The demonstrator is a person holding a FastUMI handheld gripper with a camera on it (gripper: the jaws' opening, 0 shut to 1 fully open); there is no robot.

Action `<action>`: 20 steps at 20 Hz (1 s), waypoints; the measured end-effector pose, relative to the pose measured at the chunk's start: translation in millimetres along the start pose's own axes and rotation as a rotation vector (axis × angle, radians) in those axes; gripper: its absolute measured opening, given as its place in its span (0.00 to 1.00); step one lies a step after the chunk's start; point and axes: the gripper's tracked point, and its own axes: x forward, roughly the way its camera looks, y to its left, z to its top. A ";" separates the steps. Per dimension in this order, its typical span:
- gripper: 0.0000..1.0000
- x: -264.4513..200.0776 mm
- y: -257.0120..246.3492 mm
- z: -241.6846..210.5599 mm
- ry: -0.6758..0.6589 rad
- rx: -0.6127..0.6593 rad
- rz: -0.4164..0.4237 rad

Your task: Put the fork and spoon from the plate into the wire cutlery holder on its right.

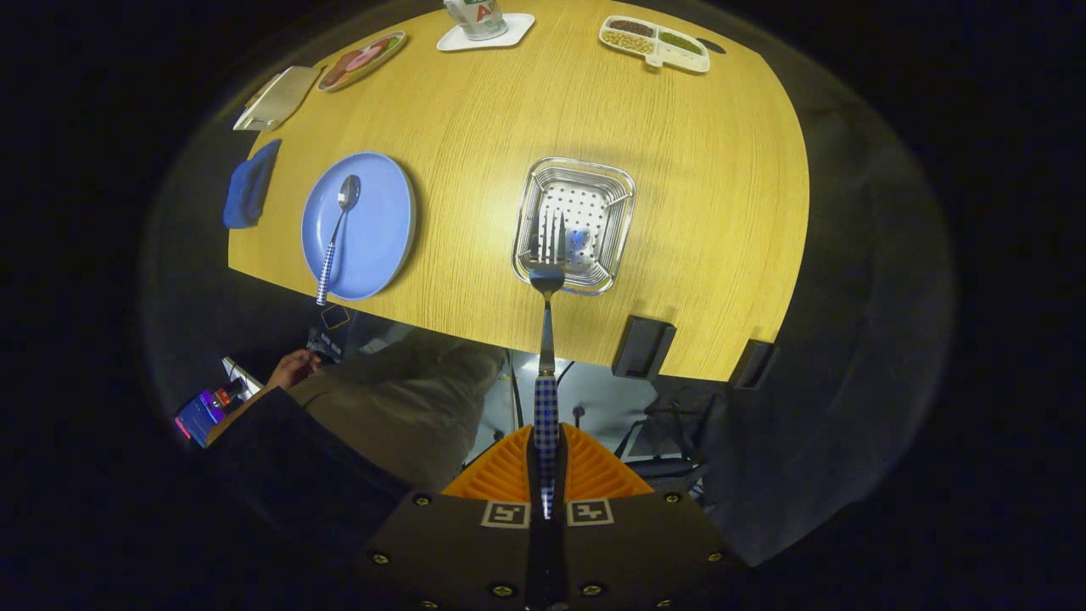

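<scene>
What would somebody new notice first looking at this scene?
Probably the silver fork with the checked handle, clamped between the gripper fingers, tines over the square wire cutlery holder on the yellow wooden table. Next, the round blue plate left of the holder, carrying a matching checked-handle spoon.

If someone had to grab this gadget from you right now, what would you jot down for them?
Gripper: shut on the fork, clamped by its checked handle, prongs pointing ahead.
Fork: held high over the table, prongs above the wire cutlery holder, not yet dropped in.
Spoon: lying on the blue plate, left of the holder, untouched.
Done: fork picked up and carried over.
Left: lower and release the fork into the holder, then fetch the spoon.
</scene>
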 end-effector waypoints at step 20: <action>0.01 31.8 -34.6 74.2 0.311 -0.045 -0.054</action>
